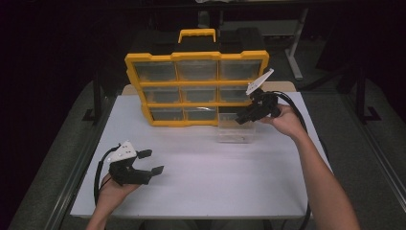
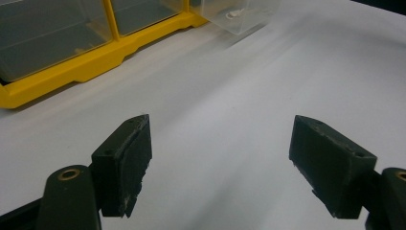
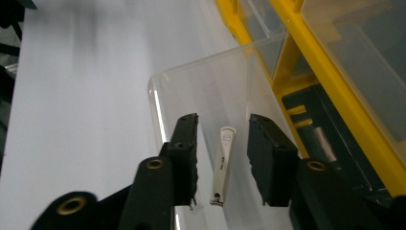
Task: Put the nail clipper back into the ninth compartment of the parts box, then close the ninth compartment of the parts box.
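Yellow plastic organiser cabinet (image 1: 196, 88), glossy frame, clear plastic drawers. Pulled-out clear plastic drawer (image 3: 201, 91), smooth. Small silvery metal nail clipper (image 3: 224, 165), satin. White table top (image 1: 201, 172), matt. Black gripper jaws, matt, scuffed.

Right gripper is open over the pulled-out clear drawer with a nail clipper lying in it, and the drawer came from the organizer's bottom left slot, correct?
Not quite: the empty slot is at the organizer's bottom right, as the high view shows. The rest holds: the right gripper is open over the clear drawer, with the nail clipper lying in it.
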`<state>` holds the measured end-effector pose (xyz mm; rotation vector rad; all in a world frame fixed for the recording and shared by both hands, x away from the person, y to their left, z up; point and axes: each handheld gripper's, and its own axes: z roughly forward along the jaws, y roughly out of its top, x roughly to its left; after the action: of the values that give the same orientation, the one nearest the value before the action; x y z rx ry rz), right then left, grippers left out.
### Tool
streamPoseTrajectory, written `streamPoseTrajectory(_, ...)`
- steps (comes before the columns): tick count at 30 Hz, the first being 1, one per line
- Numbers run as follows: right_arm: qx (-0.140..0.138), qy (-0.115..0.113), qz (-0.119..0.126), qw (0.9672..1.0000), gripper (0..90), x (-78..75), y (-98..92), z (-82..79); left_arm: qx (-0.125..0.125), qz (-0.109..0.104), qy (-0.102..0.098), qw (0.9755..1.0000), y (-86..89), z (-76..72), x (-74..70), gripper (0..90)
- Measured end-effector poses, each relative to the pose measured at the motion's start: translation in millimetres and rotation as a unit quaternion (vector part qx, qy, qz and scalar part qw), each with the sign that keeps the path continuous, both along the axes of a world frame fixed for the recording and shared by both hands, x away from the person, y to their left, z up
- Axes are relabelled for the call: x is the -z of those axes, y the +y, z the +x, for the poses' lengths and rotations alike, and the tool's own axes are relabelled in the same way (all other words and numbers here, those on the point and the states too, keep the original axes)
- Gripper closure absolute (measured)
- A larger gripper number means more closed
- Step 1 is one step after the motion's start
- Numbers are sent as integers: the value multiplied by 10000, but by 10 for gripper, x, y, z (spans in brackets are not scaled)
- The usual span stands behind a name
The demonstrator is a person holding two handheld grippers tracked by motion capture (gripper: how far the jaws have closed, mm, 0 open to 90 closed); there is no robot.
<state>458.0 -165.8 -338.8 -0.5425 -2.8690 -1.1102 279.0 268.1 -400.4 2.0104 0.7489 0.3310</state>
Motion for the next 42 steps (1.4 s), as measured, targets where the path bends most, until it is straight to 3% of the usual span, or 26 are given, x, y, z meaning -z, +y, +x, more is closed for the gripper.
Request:
streamPoseTrajectory(18,362,31,791,9962,303,-145,-131,-278,14,1,30,10000,-38,2,21,221)
streamPoseTrajectory(23,511,20,854,9950,208,-155,-141,-337,-5,3,53,10000,-32,2,21,218)
streamPoseTrajectory(42,310,-225,855,9956,169,-132,-37,-699,-6,-10,51,10000,-18,10,16,196)
